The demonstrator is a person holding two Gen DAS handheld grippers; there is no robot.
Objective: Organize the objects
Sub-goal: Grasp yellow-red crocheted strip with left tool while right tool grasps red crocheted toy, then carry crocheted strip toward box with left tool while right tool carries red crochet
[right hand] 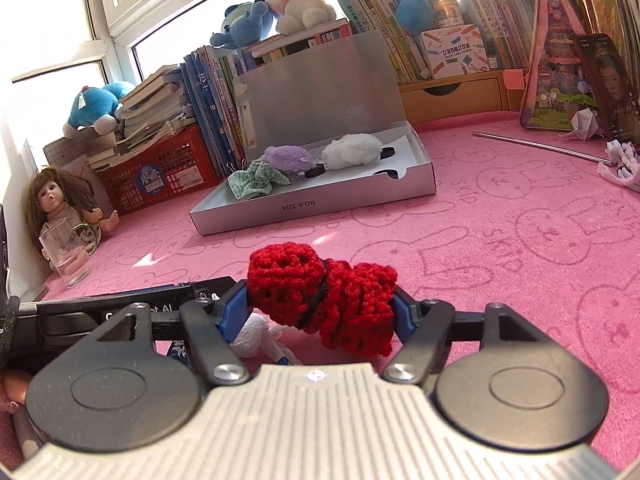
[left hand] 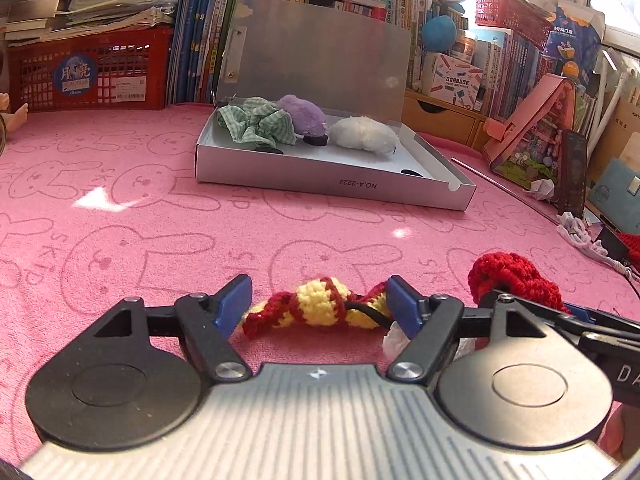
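- The left tongs (left hand: 320, 300) are spread wide over the pink desk (left hand: 160, 216), their blue pads (left hand: 234, 300) clear of a red-and-yellow crochet scrunchie (left hand: 316, 308) that lies between them on the cloth.
- The right tongs (right hand: 322, 306) are pinching a red crochet scrunchie (right hand: 320, 300); both blue pads press into its sides, and it sits near the camera, low over the desk.
- The goal appears to be the open silver box (right hand: 352, 196), far across the desk, lid propped up against books.
- Inside the box, a green checked scrunchie (right hand: 256, 178) sits at the left, a purple fluffy one (right hand: 286, 160) beside it, a white fluffy one (right hand: 352, 150) further right.
- To do this step well, I judge the red scrunchie should travel held firmly, high enough to clear the box's near wall.
- The bare floor toward the box's right end looks the best landing spot.
- Soft yarn may snag on the pads, so release wide, then lift straight away.
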